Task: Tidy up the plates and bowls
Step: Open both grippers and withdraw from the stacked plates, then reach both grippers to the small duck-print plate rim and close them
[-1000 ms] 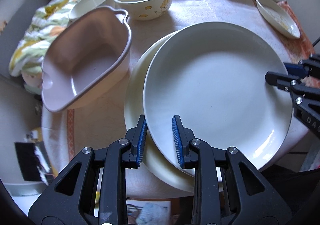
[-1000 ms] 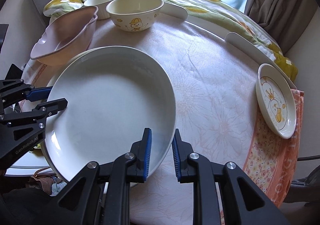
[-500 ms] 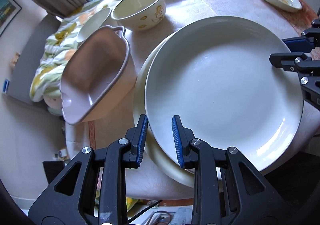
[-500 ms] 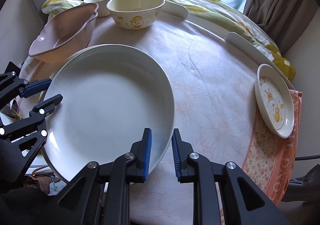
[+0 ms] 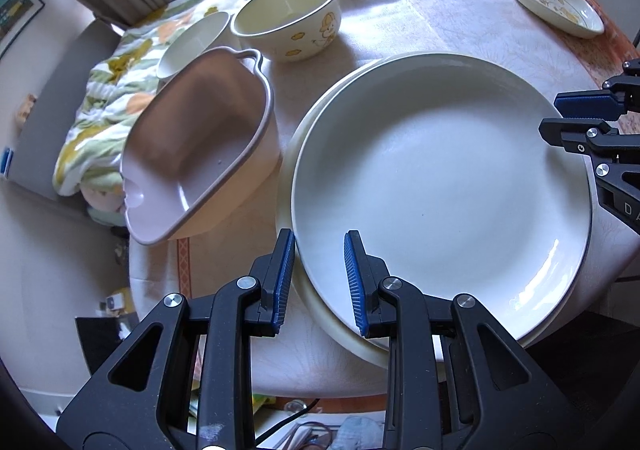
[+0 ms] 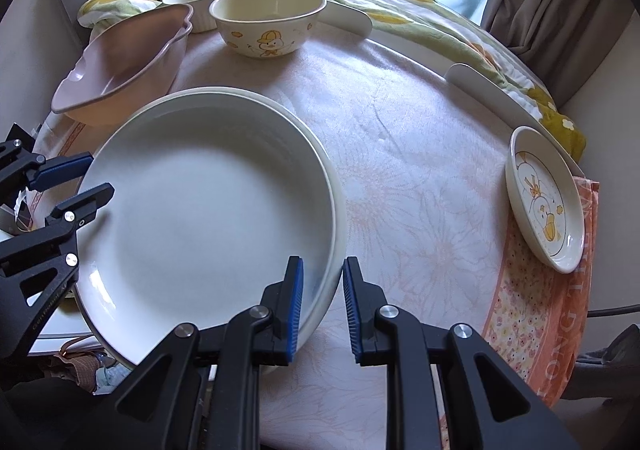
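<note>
The large white plate [image 5: 440,185] sits on a second cream plate [image 5: 328,326] at the near edge of the round table [image 6: 420,153]. The left gripper [image 5: 320,278] clamps its near-left rim; the right gripper [image 6: 322,304] clamps the opposite rim. A pink heart-shaped bowl [image 5: 200,145] stands just beside the plates.

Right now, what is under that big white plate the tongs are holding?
Under the big white plate lies a second cream plate; only its rim peeks out along the edges. Its middle is covered, so anything between the two cannot be seen.
</note>
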